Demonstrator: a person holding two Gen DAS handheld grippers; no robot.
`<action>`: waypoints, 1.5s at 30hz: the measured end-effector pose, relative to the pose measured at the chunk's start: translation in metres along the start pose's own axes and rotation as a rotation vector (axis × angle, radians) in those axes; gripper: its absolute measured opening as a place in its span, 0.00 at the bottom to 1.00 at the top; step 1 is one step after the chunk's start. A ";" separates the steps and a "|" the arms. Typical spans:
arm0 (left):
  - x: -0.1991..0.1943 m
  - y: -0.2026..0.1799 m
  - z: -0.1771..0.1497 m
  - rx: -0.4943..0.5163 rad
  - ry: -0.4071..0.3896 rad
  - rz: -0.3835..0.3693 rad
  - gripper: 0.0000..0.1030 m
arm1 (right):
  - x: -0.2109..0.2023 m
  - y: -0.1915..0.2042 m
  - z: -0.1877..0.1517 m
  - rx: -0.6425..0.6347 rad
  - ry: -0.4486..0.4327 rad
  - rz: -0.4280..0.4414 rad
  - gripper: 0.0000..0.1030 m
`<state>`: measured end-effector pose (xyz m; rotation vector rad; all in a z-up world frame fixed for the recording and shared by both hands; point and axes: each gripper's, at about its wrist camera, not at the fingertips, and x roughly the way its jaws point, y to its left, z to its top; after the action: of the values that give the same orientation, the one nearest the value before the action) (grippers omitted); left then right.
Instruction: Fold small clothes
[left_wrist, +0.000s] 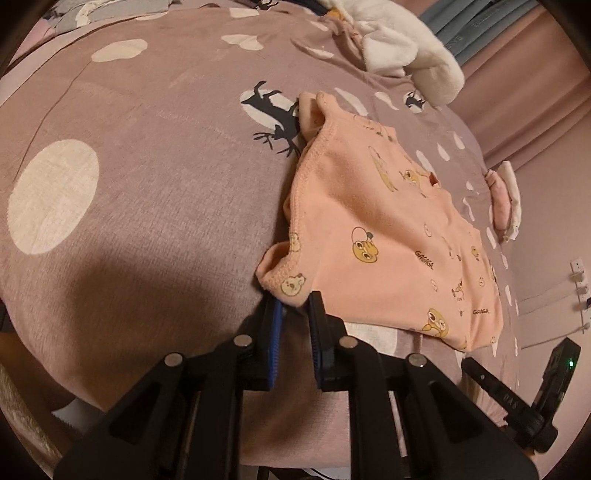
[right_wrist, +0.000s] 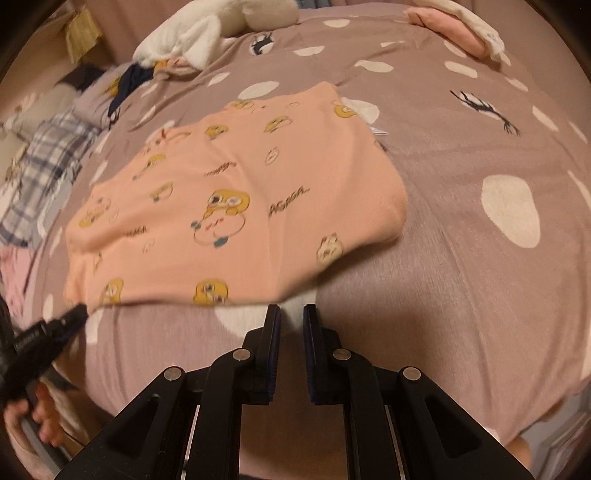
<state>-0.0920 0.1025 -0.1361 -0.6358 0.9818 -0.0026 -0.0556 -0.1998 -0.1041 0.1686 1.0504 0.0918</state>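
Much of the right wrist view is blurred, and the prints on the peach garment (right_wrist: 236, 195) are hard to read there. The bed (left_wrist: 147, 203), covered in a mauve spotted sheet, is cut off by the lens rim on every side. The heap of white plush and clothing (left_wrist: 402, 48) at the far edge cannot be counted.

One peach garment is seen, lying flat on the bed, with bare sheet open on one side of it and along its near edge. One folded pink and white item (left_wrist: 504, 199) rests apart near the bed's edge.

Two grippers are present. The left hand-held gripper (left_wrist: 295, 302) stands at the garment's near corner, which sits at the fingertips; the jaws are narrowly parted, and it cannot be told whether the pads press on the cloth. The right hand-held gripper (right_wrist: 291, 314) is nearly closed just short of the garment's near hem, with nothing held.
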 end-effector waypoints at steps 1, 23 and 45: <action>0.000 -0.002 0.001 0.004 0.007 0.011 0.16 | -0.001 0.001 0.000 -0.009 0.005 -0.005 0.09; -0.001 -0.018 -0.010 0.124 0.004 -0.179 1.00 | 0.007 0.097 0.041 -0.070 0.002 0.325 0.81; -0.028 0.009 0.000 0.157 -0.106 0.017 1.00 | 0.081 0.175 0.067 -0.270 -0.030 -0.073 1.00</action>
<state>-0.1102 0.1171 -0.1192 -0.4787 0.8754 -0.0301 0.0435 -0.0210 -0.1093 -0.1128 1.0031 0.1636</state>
